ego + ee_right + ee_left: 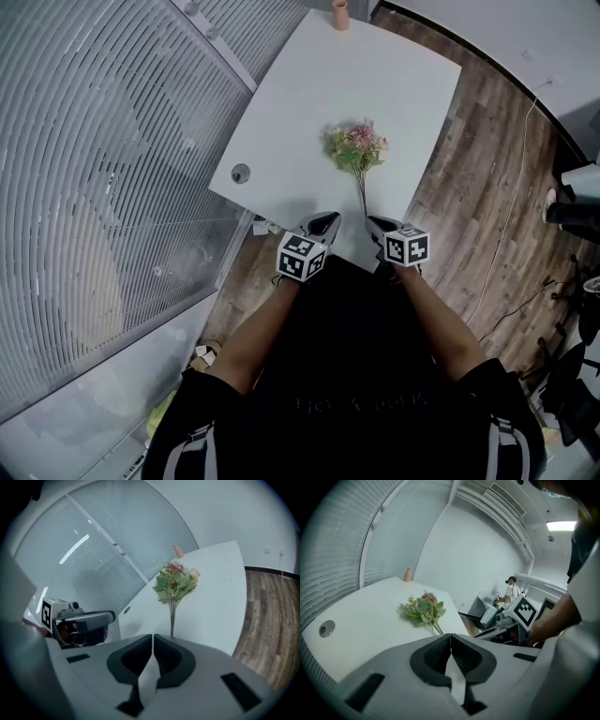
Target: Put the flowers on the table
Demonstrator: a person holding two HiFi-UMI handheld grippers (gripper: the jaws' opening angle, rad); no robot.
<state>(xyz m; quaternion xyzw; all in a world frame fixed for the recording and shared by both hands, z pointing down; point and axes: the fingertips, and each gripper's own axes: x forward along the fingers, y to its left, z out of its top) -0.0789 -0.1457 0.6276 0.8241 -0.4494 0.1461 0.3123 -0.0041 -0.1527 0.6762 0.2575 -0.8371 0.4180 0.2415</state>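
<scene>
A small bunch of pink and green flowers (356, 148) lies on the white table (384, 80), its thin stem pointing toward the near edge. My left gripper (328, 223) and right gripper (375, 225) hover side by side at that near edge, just short of the stem's end. Both are shut with nothing between the jaws. In the left gripper view the flowers (423, 610) lie ahead of the shut left gripper (451, 637), apart from it. The right gripper view has the flowers (176, 581) straight ahead of the right gripper (153, 637), the stem running down toward its tip.
A small pinkish cup (339, 14) stands at the table's far edge. A round cable hole (241, 173) sits in the table's near left corner. A slatted glass wall (112, 141) runs along the left, wood floor (487, 169) with a cable on the right. A person (512, 590) sits far off.
</scene>
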